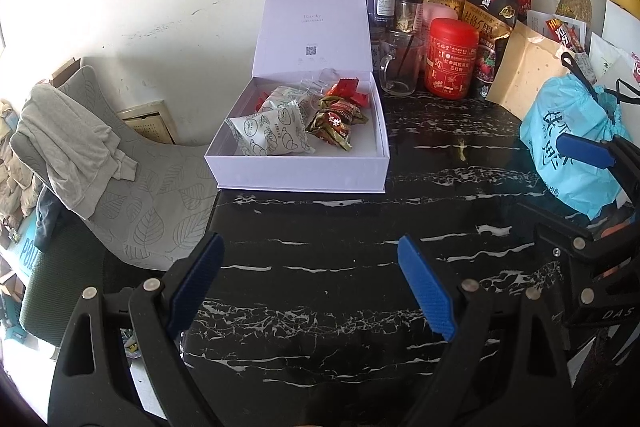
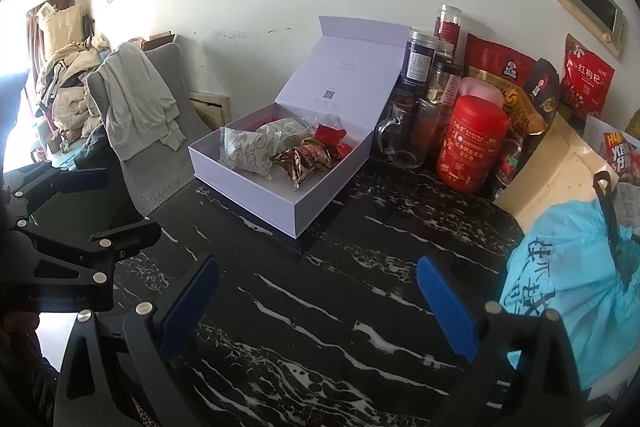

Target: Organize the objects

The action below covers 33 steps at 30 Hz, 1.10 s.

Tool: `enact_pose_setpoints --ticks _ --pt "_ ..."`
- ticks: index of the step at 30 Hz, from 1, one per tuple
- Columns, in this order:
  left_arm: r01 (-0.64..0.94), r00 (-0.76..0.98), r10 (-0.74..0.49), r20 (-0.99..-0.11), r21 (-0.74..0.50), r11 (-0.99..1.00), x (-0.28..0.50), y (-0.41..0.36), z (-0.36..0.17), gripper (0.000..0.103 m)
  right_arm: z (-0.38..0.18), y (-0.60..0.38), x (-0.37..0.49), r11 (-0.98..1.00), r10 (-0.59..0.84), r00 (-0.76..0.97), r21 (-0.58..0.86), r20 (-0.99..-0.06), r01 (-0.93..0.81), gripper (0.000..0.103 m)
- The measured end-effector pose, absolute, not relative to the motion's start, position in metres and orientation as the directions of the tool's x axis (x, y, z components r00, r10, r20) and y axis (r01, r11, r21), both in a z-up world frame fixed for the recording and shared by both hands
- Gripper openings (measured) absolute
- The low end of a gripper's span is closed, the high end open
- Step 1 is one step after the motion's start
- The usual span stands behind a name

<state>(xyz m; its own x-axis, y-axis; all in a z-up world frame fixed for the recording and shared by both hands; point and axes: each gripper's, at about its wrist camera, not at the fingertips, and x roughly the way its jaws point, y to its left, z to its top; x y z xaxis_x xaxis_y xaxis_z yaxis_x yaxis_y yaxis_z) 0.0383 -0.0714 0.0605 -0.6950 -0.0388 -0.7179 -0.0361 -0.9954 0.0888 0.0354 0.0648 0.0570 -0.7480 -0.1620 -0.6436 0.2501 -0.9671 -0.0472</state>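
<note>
A white gift box [image 1: 296,171] [image 2: 248,195] stands open on the black marble table [image 1: 320,227], its lid upright against the wall. Inside lie white snack packets [image 1: 272,135] [image 2: 248,151] printed with croissants, brown wrapped candies [image 1: 336,123] [image 2: 304,159] and red wrapped sweets [image 1: 348,89] [image 2: 330,135]. My left gripper [image 1: 310,241] hovers open over bare tabletop in front of the box, nothing between its blue pads. My right gripper [image 2: 316,263] is also open and empty, to the right of the box. Its fingers [image 1: 584,151] show at the right edge of the left wrist view.
Behind the box stand a glass mug [image 1: 400,67], a red canister [image 1: 452,59], several jars and red food bags. A kraft paper bag [image 1: 528,71] and a blue plastic bag [image 1: 572,147] crowd the right. A grey chair with a draped cloth [image 1: 76,143] sits left of the table.
</note>
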Motion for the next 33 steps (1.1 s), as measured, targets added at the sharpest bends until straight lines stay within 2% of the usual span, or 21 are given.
enact_pose_setpoints --ticks 33 --pt "-0.052 -0.681 -0.028 -0.732 0.086 -0.995 0.0429 -0.07 0.0532 0.088 0.0492 0.0611 0.0409 -0.963 -0.168 -0.738 -0.052 -0.654 0.265 0.1"
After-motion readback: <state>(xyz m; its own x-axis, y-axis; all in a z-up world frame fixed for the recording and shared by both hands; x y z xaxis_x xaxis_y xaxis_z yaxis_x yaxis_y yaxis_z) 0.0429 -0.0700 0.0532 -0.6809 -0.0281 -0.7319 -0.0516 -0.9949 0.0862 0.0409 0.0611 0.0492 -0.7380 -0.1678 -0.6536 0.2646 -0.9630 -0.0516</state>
